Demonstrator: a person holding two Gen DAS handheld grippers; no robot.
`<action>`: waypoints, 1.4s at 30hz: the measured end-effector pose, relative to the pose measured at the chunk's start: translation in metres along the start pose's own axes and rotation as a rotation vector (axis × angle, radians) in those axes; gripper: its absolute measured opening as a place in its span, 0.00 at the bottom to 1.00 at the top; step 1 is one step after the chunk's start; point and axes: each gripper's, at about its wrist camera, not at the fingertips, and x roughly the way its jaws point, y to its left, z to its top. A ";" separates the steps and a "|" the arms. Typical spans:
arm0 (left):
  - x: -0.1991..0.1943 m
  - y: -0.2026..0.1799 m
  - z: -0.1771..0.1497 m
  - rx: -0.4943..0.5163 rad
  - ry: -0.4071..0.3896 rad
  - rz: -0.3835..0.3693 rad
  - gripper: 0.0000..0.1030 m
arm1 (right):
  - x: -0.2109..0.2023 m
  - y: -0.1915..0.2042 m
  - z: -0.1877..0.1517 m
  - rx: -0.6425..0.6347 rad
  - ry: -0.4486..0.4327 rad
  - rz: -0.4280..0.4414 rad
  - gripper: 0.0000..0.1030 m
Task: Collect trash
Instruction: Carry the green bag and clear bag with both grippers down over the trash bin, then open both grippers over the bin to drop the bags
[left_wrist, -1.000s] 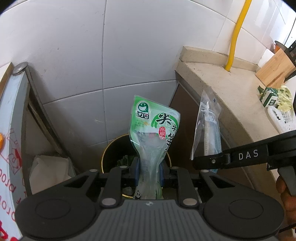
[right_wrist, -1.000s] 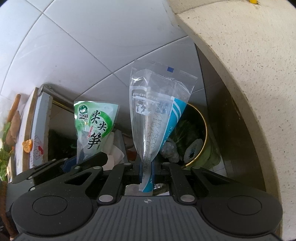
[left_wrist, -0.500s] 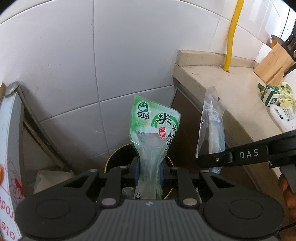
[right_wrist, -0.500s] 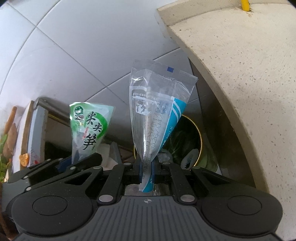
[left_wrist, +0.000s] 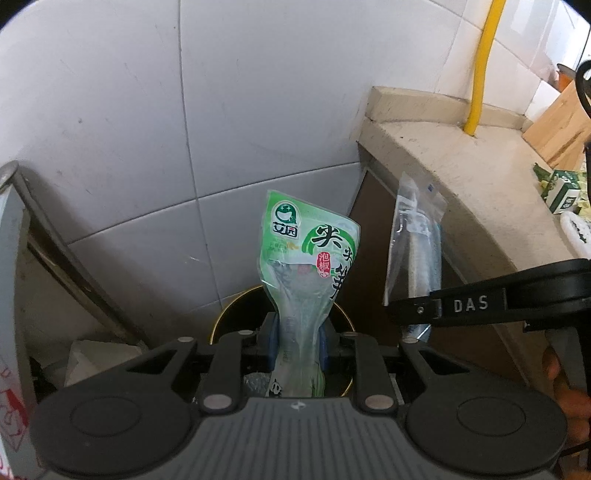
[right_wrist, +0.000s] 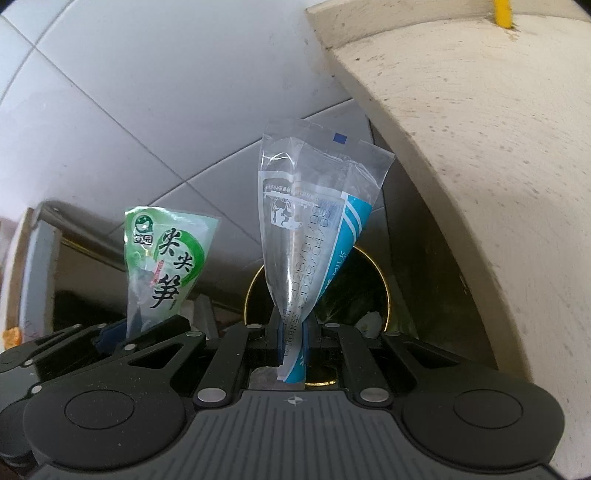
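Observation:
My left gripper (left_wrist: 297, 341) is shut on a green snack wrapper (left_wrist: 308, 258) and holds it upright above a round bin with a gold rim (left_wrist: 221, 325). My right gripper (right_wrist: 293, 341) is shut on a clear milk bag with a blue stripe (right_wrist: 314, 221), also over the bin (right_wrist: 384, 295), which holds green scraps. The right gripper (left_wrist: 417, 314) and its bag (left_wrist: 415, 251) show at the right of the left wrist view. The green wrapper (right_wrist: 166, 266) shows at the left of the right wrist view.
The bin stands on the floor in a corner between a white tiled wall (left_wrist: 221, 129) and a beige stone counter (left_wrist: 480, 177). A yellow pipe (left_wrist: 482, 66), a wooden block (left_wrist: 557, 129) and a small green carton (left_wrist: 563, 190) are on the counter. A metal frame (left_wrist: 55, 251) stands left.
Both grippers have drawn closer to the wall with their wrappers still held. The bin now sits more directly under both grippers.

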 end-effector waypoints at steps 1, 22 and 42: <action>0.002 0.001 0.001 -0.005 0.003 0.004 0.17 | 0.003 0.001 0.001 -0.004 0.006 0.001 0.13; 0.045 0.005 0.008 -0.037 0.106 0.069 0.18 | 0.047 0.004 0.029 -0.034 0.091 0.005 0.14; 0.070 0.010 0.008 -0.095 0.174 0.080 0.40 | 0.074 0.010 0.038 -0.059 0.104 -0.036 0.36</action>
